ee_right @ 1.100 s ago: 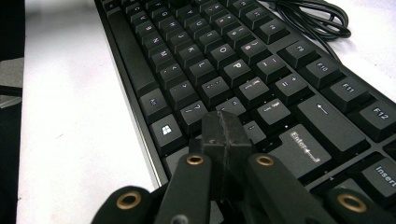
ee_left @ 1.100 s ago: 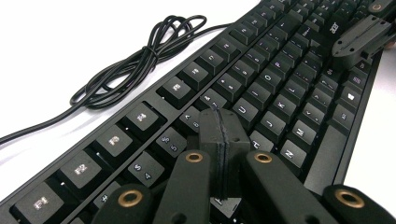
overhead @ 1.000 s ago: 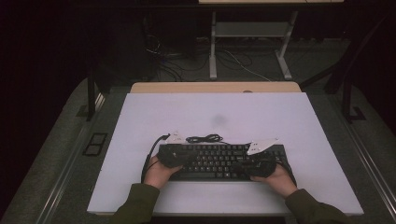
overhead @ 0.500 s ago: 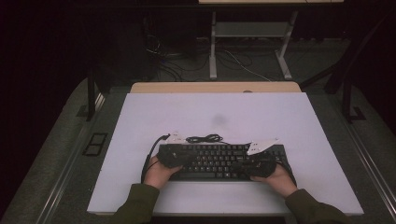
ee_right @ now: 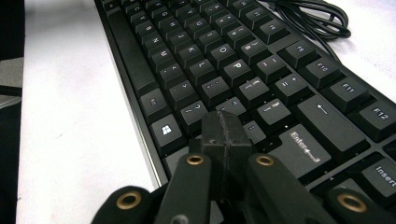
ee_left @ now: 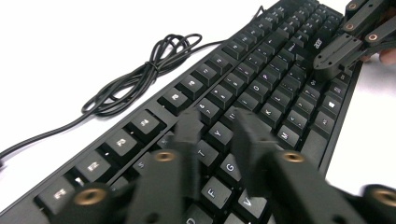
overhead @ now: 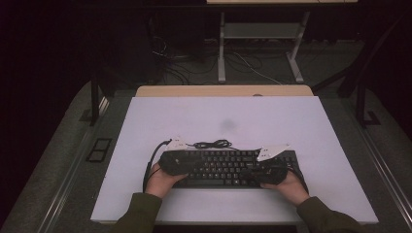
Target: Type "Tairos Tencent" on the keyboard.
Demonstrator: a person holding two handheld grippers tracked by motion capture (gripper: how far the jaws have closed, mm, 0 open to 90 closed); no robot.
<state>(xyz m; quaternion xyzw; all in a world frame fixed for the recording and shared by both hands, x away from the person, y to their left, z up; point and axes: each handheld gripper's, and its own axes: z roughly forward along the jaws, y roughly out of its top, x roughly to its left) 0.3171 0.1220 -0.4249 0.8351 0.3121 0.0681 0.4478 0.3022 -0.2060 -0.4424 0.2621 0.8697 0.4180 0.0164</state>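
Note:
A black keyboard [overhead: 226, 166] lies across the near middle of the white table [overhead: 233, 116]. Its cable [overhead: 212, 144] is coiled just behind it. My left gripper [overhead: 187, 166] hovers over the keyboard's left end. In the left gripper view its jaws stand slightly apart above the T, Y and G keys [ee_left: 217, 123], holding nothing. My right gripper [overhead: 253, 171] is over the keyboard's right part. In the right gripper view its jaws are pressed together [ee_right: 224, 125] just above the keys [ee_right: 233, 70] near the Enter key [ee_right: 303, 147]. The right gripper [ee_left: 338, 51] also appears far off in the left gripper view.
The table's near edge [overhead: 228, 218] lies just below the hands. A wooden strip [overhead: 223, 91] runs along the far edge. Behind it stand desk legs [overhead: 221, 48] and loose floor cables [overhead: 252, 65]. A dark floor plate [overhead: 98, 148] sits to the left.

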